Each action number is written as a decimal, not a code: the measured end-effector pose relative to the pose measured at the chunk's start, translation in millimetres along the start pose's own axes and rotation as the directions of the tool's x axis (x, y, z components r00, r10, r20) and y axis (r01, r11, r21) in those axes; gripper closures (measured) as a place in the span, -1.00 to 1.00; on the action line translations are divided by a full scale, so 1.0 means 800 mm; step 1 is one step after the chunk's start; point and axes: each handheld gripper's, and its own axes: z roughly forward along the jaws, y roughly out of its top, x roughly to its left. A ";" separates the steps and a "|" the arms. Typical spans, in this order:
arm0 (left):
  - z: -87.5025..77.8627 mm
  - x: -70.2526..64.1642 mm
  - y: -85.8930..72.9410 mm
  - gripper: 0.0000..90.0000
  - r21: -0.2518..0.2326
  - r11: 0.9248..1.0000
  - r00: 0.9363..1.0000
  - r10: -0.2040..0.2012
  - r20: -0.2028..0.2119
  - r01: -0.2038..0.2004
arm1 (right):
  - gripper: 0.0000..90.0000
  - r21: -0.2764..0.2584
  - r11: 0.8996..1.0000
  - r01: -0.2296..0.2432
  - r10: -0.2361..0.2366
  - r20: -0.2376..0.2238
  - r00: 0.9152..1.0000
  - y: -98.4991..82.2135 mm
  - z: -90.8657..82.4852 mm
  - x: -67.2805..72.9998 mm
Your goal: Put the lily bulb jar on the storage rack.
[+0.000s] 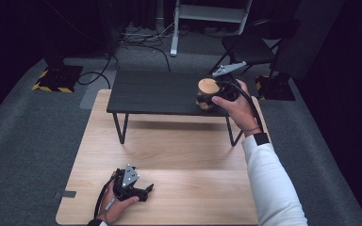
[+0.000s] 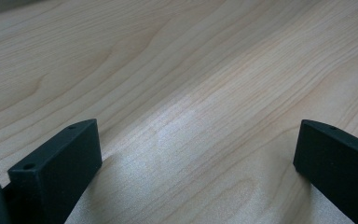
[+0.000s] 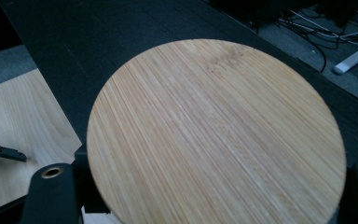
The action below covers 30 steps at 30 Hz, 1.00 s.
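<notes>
grip: we hold the right hand-held gripper [image 1: 215, 95] clamped on the bamboo-lidded jar [image 1: 208, 93] | place: jar sits near the dark shelf's [image 1: 155, 92] right front edge | left hand-held gripper [image 1: 143, 190] gapes empty | risk: a nudge tips the jar off that edge.

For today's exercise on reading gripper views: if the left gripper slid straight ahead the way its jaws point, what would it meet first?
Probably nothing soon: the left gripper has open jaws just above the light wooden table, and bare tabletop stretches ahead as far as the left gripper view shows.
</notes>
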 end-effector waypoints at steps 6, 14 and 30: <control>0.000 0.000 0.000 -0.98 0.000 1.000 1.000 0.000 0.000 0.000 | -0.67 0.020 1.000 -0.002 0.002 -0.005 1.000 -0.003 0.007 0.000; 0.000 0.000 0.000 -0.98 0.000 1.000 1.000 0.000 0.000 0.000 | -0.87 -0.004 1.000 -0.019 0.020 0.064 0.998 -0.009 -0.018 0.010; 0.000 0.000 0.000 -0.98 0.000 1.000 1.000 0.000 0.000 0.000 | -0.90 -0.111 0.993 -0.030 0.045 0.130 0.991 -0.091 -0.080 0.059</control>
